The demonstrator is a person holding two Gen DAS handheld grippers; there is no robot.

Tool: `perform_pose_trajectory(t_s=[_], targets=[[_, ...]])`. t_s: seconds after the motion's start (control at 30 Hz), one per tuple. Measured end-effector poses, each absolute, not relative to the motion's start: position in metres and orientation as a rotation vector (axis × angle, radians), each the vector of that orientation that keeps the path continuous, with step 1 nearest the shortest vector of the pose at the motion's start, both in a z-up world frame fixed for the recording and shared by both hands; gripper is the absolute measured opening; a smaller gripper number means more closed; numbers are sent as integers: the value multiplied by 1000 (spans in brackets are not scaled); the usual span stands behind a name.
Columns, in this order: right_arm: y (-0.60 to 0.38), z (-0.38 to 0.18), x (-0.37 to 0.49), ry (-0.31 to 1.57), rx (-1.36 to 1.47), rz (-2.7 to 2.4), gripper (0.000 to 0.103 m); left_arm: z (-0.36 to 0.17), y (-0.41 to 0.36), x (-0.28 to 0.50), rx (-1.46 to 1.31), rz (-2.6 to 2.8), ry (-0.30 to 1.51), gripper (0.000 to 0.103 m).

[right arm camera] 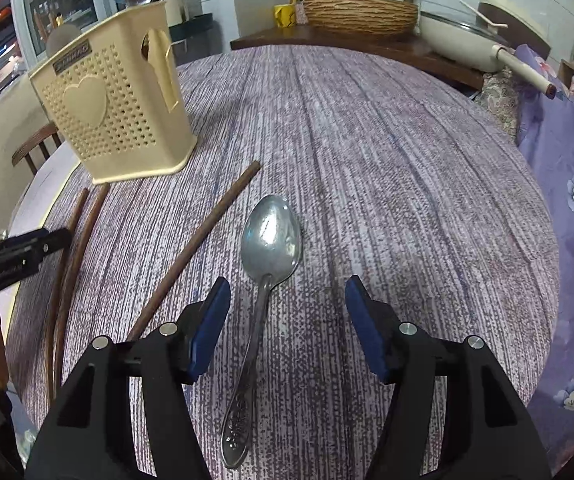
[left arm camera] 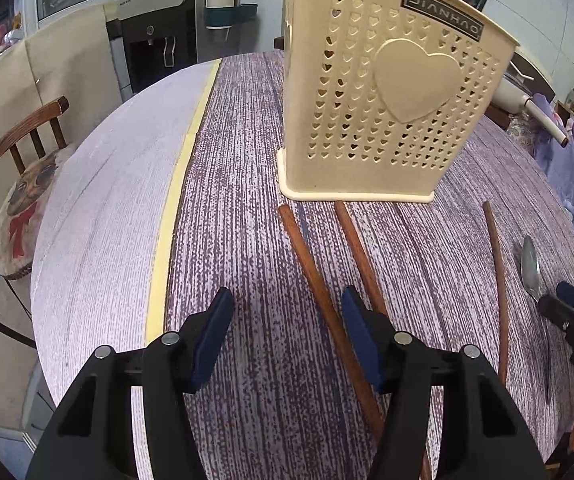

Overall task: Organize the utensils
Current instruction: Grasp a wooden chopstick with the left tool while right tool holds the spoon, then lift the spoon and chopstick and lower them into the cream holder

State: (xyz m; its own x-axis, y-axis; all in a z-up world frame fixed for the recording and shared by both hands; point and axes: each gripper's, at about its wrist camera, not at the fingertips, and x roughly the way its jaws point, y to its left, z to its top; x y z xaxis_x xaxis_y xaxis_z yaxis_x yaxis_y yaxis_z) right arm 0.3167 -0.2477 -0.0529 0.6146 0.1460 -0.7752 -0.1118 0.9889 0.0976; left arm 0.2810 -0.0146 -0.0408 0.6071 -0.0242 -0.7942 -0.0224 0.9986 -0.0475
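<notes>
**Both tongs open, nothing picked yet: spoon and chopsticks on the table**

Your right gripper (right arm camera: pixel 287 312) stood with its jaws wide and empty, hanging over the metal spoon (right arm camera: pixel 265 276). The spoon lay flat on the purple-grained table (right arm camera: pixel 387 160), bowl up and away from you, handle running back toward the camera and passing between the blue pads (right arm camera: pixel 211 320) without touching either. Its long axis was close to your pointing line, tipped slightly left at the handle end. To take it well, you needed to come down on the thin neck just behind the bowl, pads square across the handle, and close there; my guess is a grip on the bowl would slip.

Your left gripper (left arm camera: pixel 287 332) was also open and held nothing. One chopstick (left arm camera: pixel 327 312) ran from near the holder's base back between its pads, close to the right pad; a second chopstick (left arm camera: pixel 361 256) lay just beside it and went under that pad; a third chopstick (left arm camera: pixel 497 280) lay apart to the right, nearer the spoon. All three pointed roughly at the cream utensil holder (left arm camera: pixel 387 92), which stood upright at the far end of them. You should have centred on one stick before closing, or risked pinching two.

Whether any stick touched the holder's foot I couldn't tell.
</notes>
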Motion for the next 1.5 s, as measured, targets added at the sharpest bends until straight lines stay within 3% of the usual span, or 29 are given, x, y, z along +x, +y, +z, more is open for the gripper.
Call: perform_pose_trajectory(t_s=[0.33, 0.53, 0.63, 0.7, 1.2, 1.5], targets=[[-226, -59, 334, 913, -13, 111, 60, -39, -18, 298, -47, 21, 944, 42], [-220, -59, 347, 920, -14, 108, 46, -40, -26, 307, -24, 27, 950, 29], [-218, -57, 352, 924, -19, 119, 38, -39, -28, 310, -20, 38, 948, 19], [-218, -56, 353, 925, -20, 125, 38, -39, -26, 312, -27, 38, 950, 11], [-228, -50, 350, 883, 45, 144, 38, -37, -18, 316, -88, 14, 933, 9], [-233, -10, 329, 781, 84, 174, 38, 12, -13, 291, -152, -50, 804, 8]])
